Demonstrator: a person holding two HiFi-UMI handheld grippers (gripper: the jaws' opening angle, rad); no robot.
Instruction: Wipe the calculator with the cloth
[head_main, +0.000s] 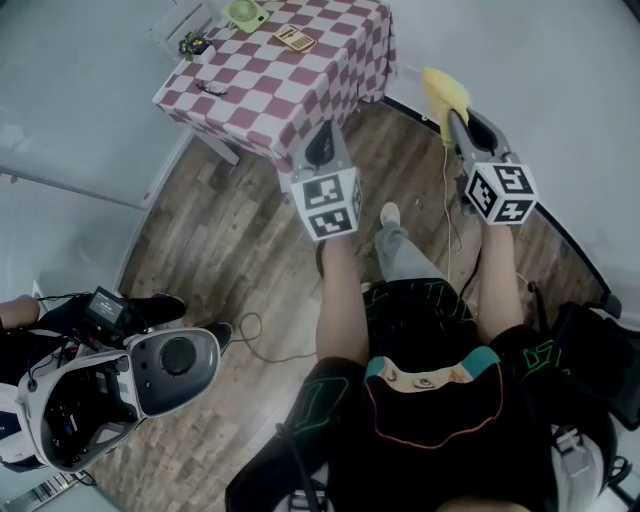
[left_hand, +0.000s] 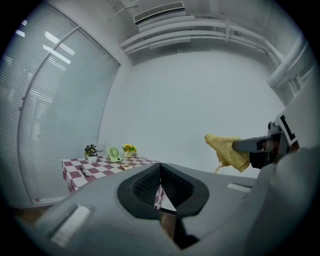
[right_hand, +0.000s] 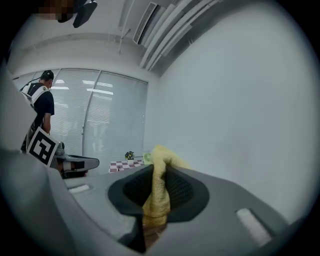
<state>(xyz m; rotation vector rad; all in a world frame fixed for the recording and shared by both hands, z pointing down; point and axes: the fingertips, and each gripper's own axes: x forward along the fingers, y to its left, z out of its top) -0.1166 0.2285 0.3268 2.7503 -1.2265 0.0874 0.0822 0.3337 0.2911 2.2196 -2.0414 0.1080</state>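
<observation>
Person's dark shirt and shorts nearest, standing on wood floor short of checkered table (head_main: 330, 70). Right gripper (head_main: 452, 115) clamped on yellow cloth (head_main: 443, 90), held well off table's near side. Left gripper (head_main: 320, 150) closed, empty, just before table's near corner. Calculator (head_main: 294, 38) lies on table toward far edge, near green fan (head_main: 243, 13).

Step, by judgement: approach, wiping not begun. Next: step up to table, lower cloth onto calculator.

Writing: none legible; only square markers on gripper cubes.

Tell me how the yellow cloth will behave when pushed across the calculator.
Probably floppy: the cloth droops crumpled from the right gripper, whose jaws are shut on it. Likely light, since that pinch carries it. It may bunch.
</observation>
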